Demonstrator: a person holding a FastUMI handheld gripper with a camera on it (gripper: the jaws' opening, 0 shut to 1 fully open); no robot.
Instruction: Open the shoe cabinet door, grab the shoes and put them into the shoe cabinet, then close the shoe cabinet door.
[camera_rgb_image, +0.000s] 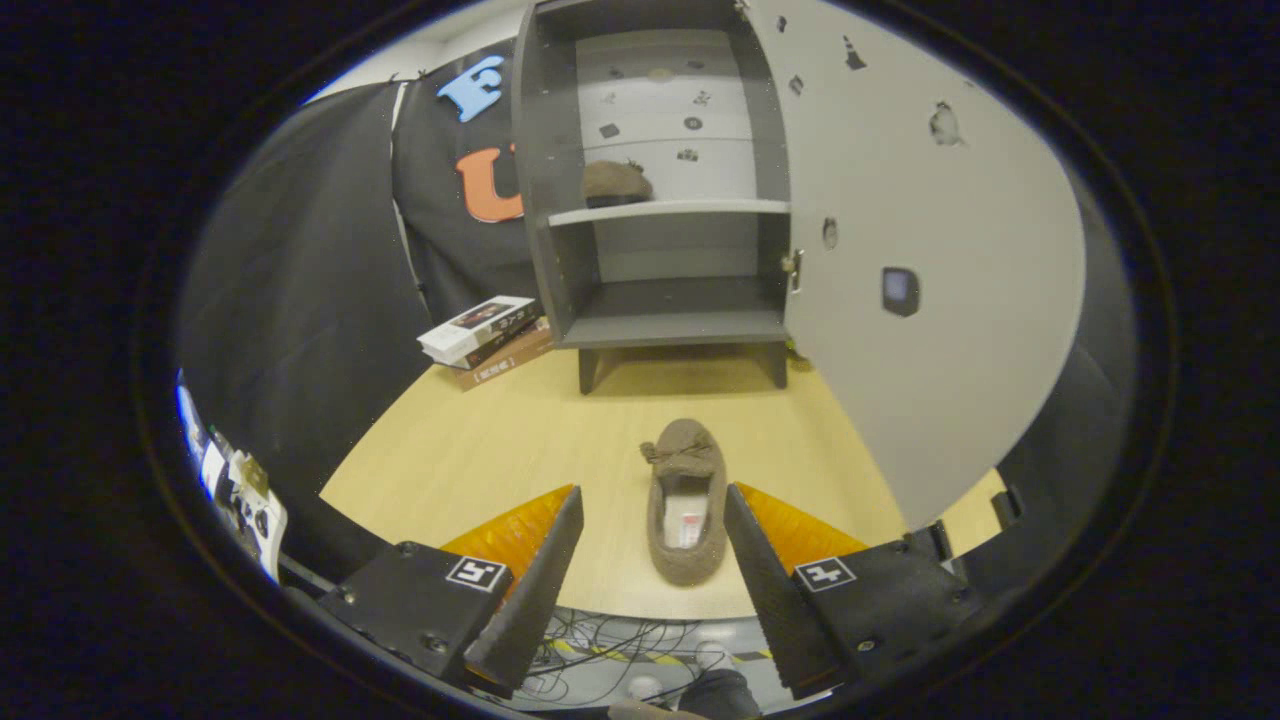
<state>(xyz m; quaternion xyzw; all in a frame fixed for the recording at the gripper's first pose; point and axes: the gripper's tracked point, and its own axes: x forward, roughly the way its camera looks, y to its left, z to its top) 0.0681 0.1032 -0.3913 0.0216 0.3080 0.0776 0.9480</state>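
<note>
A brown slipper-style shoe (686, 505) lies on the wooden table (500, 450), toe pointing toward the cabinet. It sits between my gripper's (652, 520) two fingers, nearer the right finger (750, 545); the fingers stand wide apart and do not press on it. Beyond them the grey shoe cabinet (660, 200) stands with its door (920, 260) swung open to the right. A second brown shoe (616, 183) rests on the cabinet's upper shelf. The lower shelf (675, 305) is bare.
A stack of books (490, 340) lies on the table just left of the cabinet. The open door reaches forward along the right side of the table. Cables (600, 640) lie on the floor below the table's near edge.
</note>
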